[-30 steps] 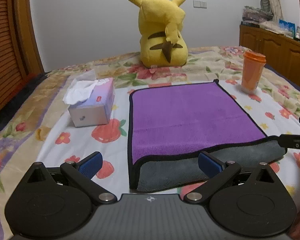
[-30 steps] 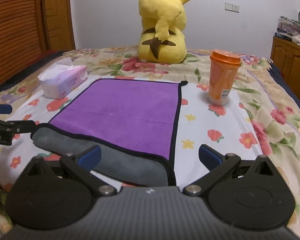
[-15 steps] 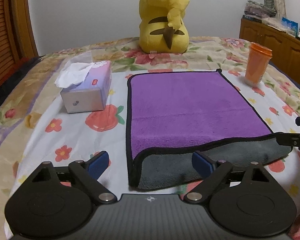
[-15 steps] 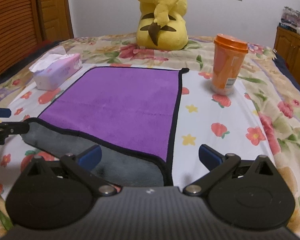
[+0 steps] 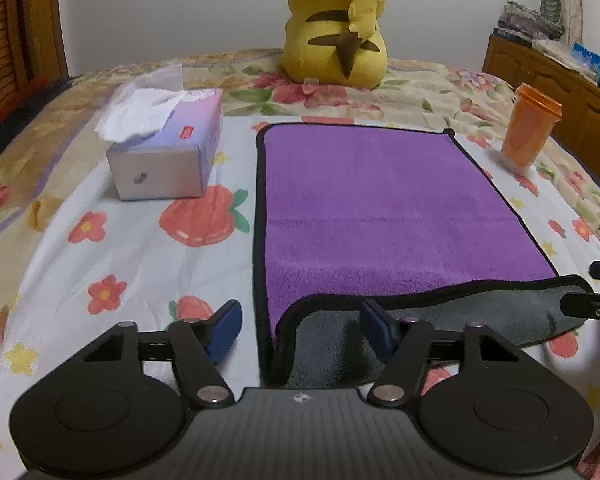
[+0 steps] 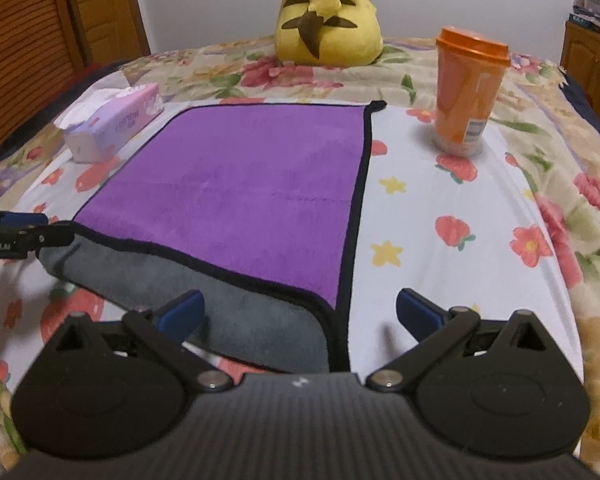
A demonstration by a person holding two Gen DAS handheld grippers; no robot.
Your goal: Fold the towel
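Note:
A purple towel [image 5: 380, 208] with a black hem lies flat on the floral bedspread; it also shows in the right wrist view [image 6: 244, 184]. Its near edge is turned up and shows the grey underside [image 5: 440, 332]. My left gripper [image 5: 300, 330] is open, its blue pads on either side of the near left corner. My right gripper [image 6: 298, 314] is open, its pads on either side of the near right corner [image 6: 332, 312]. The other gripper's fingers show at each view's edge, level with the raised hem.
A tissue box [image 5: 168, 152] stands left of the towel, an orange lidded cup [image 6: 466, 92] to its right. A yellow plush toy [image 5: 336, 32] sits at the far end of the bed. Wooden cabinets [image 5: 560, 84] line the right wall.
Both grippers have moved forward and lower toward the towel's near corners. The near left corner now rises between the left gripper's pads. Both stay open.

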